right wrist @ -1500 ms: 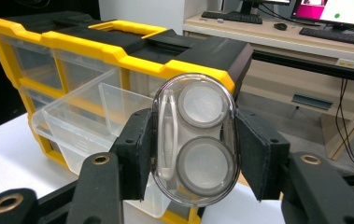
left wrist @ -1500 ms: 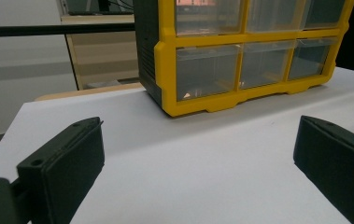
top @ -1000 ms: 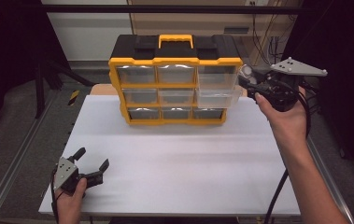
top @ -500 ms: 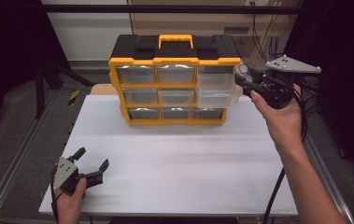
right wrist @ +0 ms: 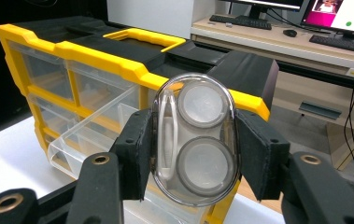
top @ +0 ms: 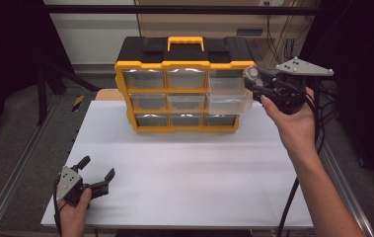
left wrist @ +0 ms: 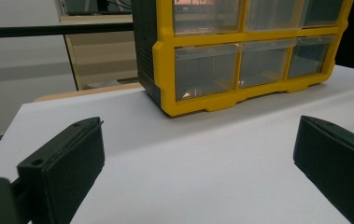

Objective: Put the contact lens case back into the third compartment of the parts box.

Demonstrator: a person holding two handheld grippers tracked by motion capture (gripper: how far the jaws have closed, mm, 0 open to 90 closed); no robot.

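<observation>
Nearest me, left gripper rests low on the white tabletop, jaws spread, nothing between them. Farther off, right gripper pinches a clear oval case with two round lids, held in the air just above the pulled-out clear drawer of the yellow organizer. My worry: smooth plastic may slip, or catch the drawer rim and miss.

The setting was a laboratory workspace, indicated by a white table on a metal frame, dark curtains, trailing cables, and a desk with keyboards and monitors.
</observation>
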